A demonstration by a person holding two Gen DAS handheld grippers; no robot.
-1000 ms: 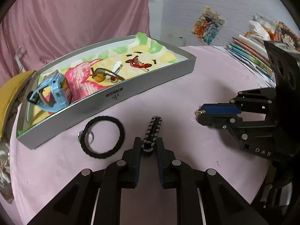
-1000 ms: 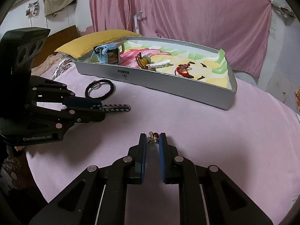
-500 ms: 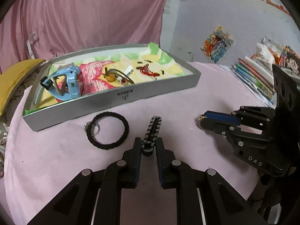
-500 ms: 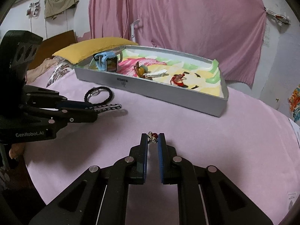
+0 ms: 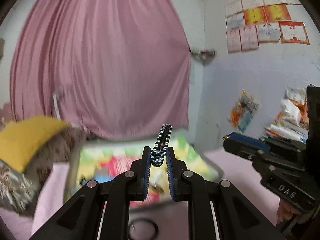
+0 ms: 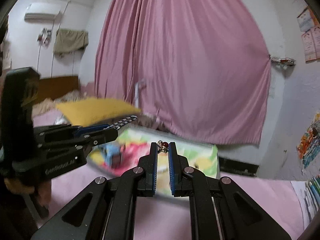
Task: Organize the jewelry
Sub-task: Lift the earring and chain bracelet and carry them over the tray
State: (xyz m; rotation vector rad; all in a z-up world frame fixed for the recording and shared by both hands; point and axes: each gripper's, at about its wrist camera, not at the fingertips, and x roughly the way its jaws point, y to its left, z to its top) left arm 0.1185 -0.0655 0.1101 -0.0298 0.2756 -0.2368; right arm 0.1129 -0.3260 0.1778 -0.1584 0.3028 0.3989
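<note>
My left gripper (image 5: 158,156) is shut on a black-and-white striped hair clip (image 5: 163,140), which sticks out forward and up above the blurred tray (image 5: 214,170). In the right wrist view that same hair clip (image 6: 125,122) juts from the left gripper (image 6: 109,129) at the left. My right gripper (image 6: 162,149) is shut on a small gold earring with a red bead (image 6: 163,146), held in the air in front of the tray (image 6: 215,156). From the left wrist view the right gripper (image 5: 227,140) shows at the right, a bit of gold at its tip.
The tray's colourful lining holds a blue clip (image 6: 113,156) and other blurred pieces. A black hair tie (image 5: 143,229) lies on the pink tablecloth (image 5: 230,166) below my left gripper. A yellow cushion (image 5: 26,138), a pink curtain (image 5: 100,60) and stacked books (image 5: 288,128) surround the table.
Both grippers have risen off the tablecloth and tilted upward, carrying the hair clip and the earring. The tray now sits low in both views and the curtain fills them.
</note>
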